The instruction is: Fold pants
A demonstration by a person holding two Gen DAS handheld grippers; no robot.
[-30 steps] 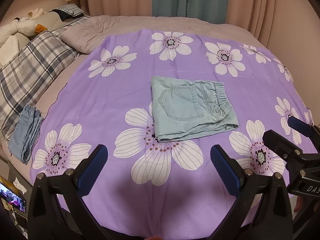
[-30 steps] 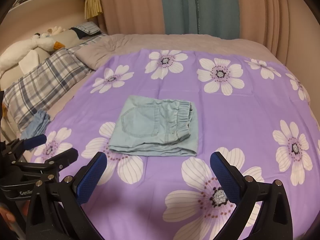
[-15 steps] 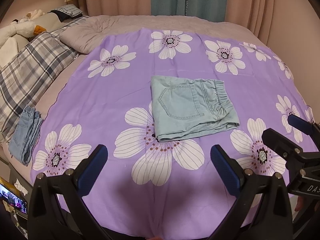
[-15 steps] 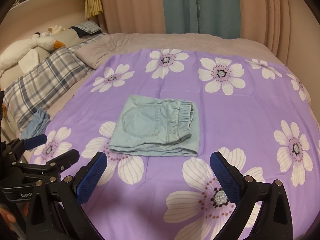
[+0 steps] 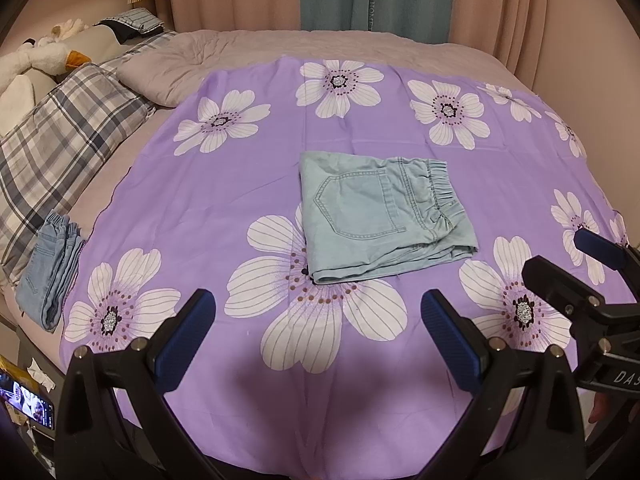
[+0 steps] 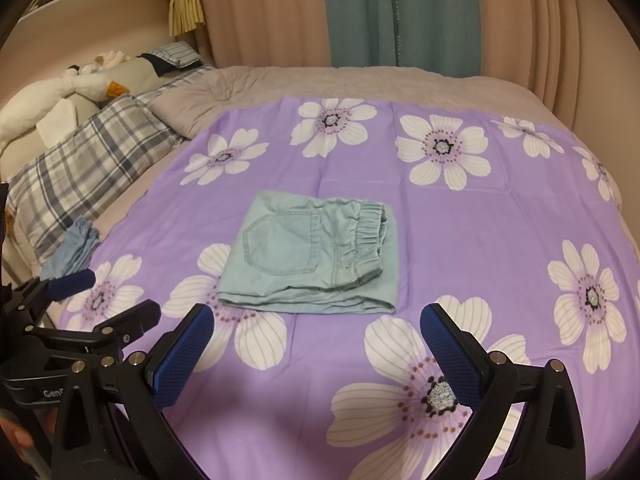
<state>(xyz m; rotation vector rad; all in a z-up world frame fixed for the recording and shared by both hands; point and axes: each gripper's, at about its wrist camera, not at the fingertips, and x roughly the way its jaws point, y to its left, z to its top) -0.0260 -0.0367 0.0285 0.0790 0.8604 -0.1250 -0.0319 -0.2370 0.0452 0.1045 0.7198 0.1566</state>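
A: Where do you stand?

B: Your pale green pants [image 5: 380, 216] lie folded into a compact rectangle in the middle of the purple flowered sheet [image 5: 248, 184], back pocket up, elastic waistband toward your right. Your left gripper [image 5: 318, 330] hangs near the bed's front edge with its jaws spread wide and nothing between them. Your right gripper [image 6: 316, 344] is the same: wide apart, empty, short of the pants.

A: So the fold looks finished?

B: By my judgement, yes, or close. The layers at the near edge are slightly staggered, though, and the waistband corner bulges.

A: What could spoil it?

B: If you reach in to tidy and pinch only the top layer, you will likely peel the stack open. Dragging a finger across the sheet could ruck it and shift the bundle. If you lift it to carry it toward the blue denim pile [image 5: 50, 272] by the plaid pillow [image 5: 60, 148], grip one side only and the loose legs may slide out.

A: And the safer course?

B: Clamp through all layers at both ends, or leave it.
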